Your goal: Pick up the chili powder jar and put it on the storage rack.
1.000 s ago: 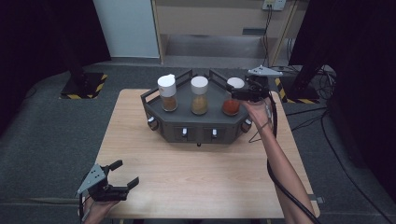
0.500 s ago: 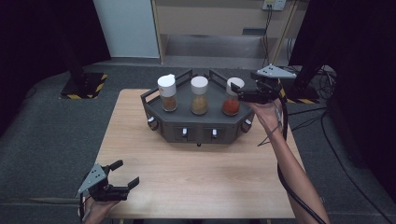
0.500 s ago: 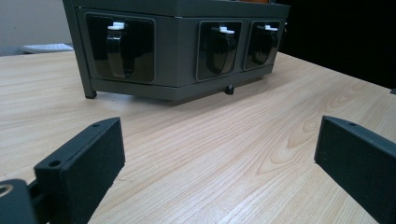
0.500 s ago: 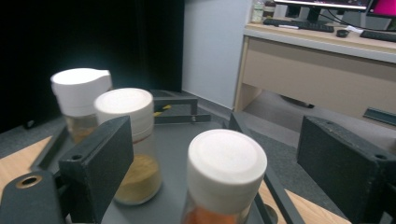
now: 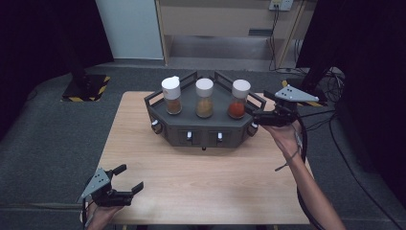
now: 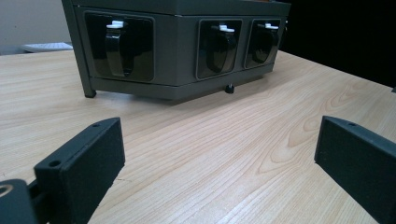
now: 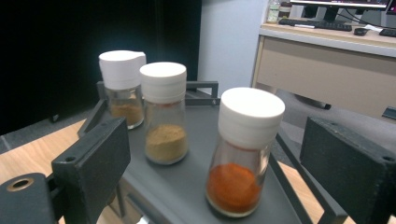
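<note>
The right claw [image 5: 254, 116], jaws just opening wide and empty, sits beside the red spice jar [image 5: 238, 99]; the left claw [image 5: 125, 180] rests open, empty, on the surface [image 5: 201, 172].

Red-spice jar [image 7: 243, 154] with white cap is standing upright at the grey rack's [image 5: 225, 132] right end; two jars [image 5: 187, 96] are standing beside it

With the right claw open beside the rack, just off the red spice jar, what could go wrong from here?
The red spice jar is narrow and tall, so a pad of the right claw, whose jaws have just been opening with nothing between them, might tip it. The middle jar stands close beside it, so a wide approach may bump it. The rack has a low rail on that side that the claw could catch.
</note>
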The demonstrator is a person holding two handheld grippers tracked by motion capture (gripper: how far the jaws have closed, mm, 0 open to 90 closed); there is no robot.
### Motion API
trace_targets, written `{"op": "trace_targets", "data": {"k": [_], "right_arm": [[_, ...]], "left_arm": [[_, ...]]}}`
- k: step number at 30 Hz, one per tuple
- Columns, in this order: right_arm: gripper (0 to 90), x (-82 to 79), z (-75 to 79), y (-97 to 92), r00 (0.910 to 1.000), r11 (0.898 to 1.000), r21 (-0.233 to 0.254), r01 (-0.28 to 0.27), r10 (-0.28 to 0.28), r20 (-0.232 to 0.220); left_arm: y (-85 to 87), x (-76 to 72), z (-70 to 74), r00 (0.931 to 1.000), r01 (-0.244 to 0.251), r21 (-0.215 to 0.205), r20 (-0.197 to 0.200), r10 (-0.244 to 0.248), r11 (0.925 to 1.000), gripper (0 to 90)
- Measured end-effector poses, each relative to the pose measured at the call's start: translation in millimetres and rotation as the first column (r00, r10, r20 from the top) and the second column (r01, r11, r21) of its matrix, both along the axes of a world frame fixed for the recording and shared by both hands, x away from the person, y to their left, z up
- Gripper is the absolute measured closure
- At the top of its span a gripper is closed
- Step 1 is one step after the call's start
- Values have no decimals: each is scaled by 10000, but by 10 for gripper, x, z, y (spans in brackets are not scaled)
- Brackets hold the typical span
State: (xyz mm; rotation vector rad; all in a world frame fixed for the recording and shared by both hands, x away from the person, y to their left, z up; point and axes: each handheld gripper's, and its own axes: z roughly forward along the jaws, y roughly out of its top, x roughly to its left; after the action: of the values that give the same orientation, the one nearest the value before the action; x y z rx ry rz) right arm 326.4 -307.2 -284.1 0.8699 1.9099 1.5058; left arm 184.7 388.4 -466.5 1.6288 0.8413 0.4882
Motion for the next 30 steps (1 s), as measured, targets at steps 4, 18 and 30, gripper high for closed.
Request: {"op": "trace_targets", "data": {"k": [4,18,30], "right_arm": [[80,-113,-64,-51,10000,9999,119,-66,66,33],[79,-539,-360,-251,9999,9997,200,-125,125,11],[78,-927,-657,-514,9996,9984,536,188,-176,-236]], "left_arm": [[6,-2,-2,10000,25,17,12,-25,10000,5],[17,-9,-9,10000,27,-28,38,-27,10000,5],[22,-10,-12,10000,-7,-54,25,7,10000,5]]}}
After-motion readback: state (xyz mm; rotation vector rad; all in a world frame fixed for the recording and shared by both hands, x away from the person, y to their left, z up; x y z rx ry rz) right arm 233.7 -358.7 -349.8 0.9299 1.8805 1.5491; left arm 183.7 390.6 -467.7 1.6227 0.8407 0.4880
